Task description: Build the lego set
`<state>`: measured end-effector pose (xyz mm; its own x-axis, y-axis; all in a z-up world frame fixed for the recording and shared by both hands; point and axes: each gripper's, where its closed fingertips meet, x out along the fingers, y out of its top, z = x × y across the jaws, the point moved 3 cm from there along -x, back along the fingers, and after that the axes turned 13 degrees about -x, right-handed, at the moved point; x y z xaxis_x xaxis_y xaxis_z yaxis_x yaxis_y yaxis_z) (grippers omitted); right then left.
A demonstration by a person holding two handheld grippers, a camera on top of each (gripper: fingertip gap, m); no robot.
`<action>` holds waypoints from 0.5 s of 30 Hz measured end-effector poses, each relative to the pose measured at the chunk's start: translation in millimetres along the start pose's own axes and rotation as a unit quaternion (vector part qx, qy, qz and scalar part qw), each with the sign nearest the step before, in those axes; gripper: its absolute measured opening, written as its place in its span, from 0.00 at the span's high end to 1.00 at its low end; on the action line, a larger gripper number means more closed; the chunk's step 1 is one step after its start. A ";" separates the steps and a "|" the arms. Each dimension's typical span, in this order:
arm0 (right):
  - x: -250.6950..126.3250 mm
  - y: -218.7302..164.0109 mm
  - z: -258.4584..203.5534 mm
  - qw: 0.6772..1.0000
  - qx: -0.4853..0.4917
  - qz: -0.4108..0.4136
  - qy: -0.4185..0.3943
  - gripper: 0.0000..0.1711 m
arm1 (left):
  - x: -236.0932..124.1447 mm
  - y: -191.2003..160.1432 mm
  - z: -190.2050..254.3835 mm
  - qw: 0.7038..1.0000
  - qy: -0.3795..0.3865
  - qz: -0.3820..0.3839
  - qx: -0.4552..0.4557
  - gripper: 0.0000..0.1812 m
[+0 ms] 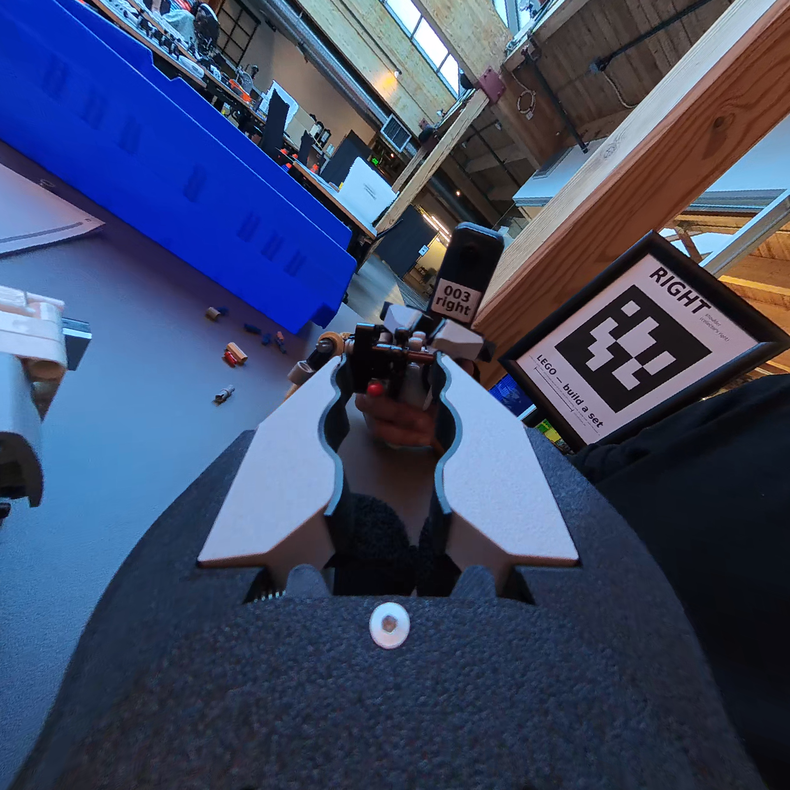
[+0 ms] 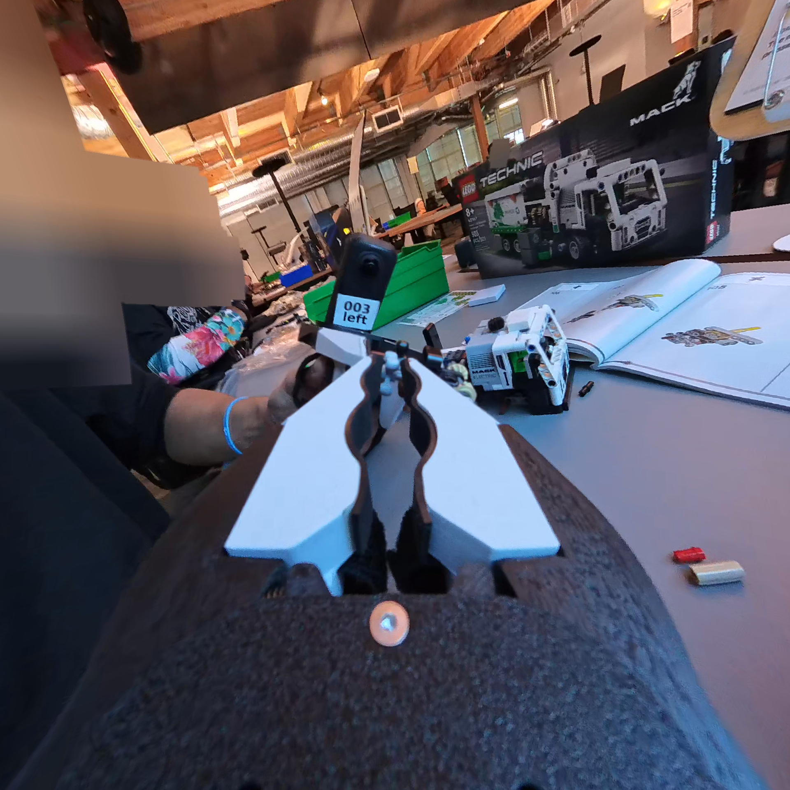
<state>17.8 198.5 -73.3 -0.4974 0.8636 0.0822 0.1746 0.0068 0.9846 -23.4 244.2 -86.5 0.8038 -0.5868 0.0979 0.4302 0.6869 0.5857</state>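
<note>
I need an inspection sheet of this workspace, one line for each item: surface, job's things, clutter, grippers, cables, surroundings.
Surface: grey table, mostly bare near the grippers.
Job's things: small black sub-assembly held between both grippers; partly built white truck; open instruction booklet; set box.
Clutter: loose red piece and tan piece; further small pieces scattered by the blue bin; green bin.
Grippers: left gripper shut on the sub-assembly; right gripper shut on its light grey part.
Cables: nothing seen on the table.
Surroundings: open workshop, wooden beam, framed marker sign.
</note>
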 end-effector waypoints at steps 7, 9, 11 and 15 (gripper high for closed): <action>0.4 -4.1 0.3 1.000 -0.003 -0.015 -0.001 0.97 | -1.2 1.3 -1.4 1.000 0.004 0.003 -0.001 0.81; 0.6 -4.5 0.7 1.000 -0.007 -0.016 -0.004 0.97 | -1.5 1.8 -1.8 1.000 0.005 0.004 -0.001 0.81; 0.2 -3.8 0.4 1.000 -0.007 -0.013 -0.003 0.97 | -2.2 2.6 -1.9 1.000 0.004 0.006 -0.003 0.81; -3.1 1.1 2.3 1.000 -0.006 0.002 -0.005 0.93 | -4.6 5.3 -3.4 1.000 0.010 0.012 -0.002 0.81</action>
<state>21.5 197.0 -72.8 -0.4875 0.8690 0.0843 0.1659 -0.0026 0.9861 -23.4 252.0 -86.6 0.8221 -0.5612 0.0964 0.4114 0.7024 0.5809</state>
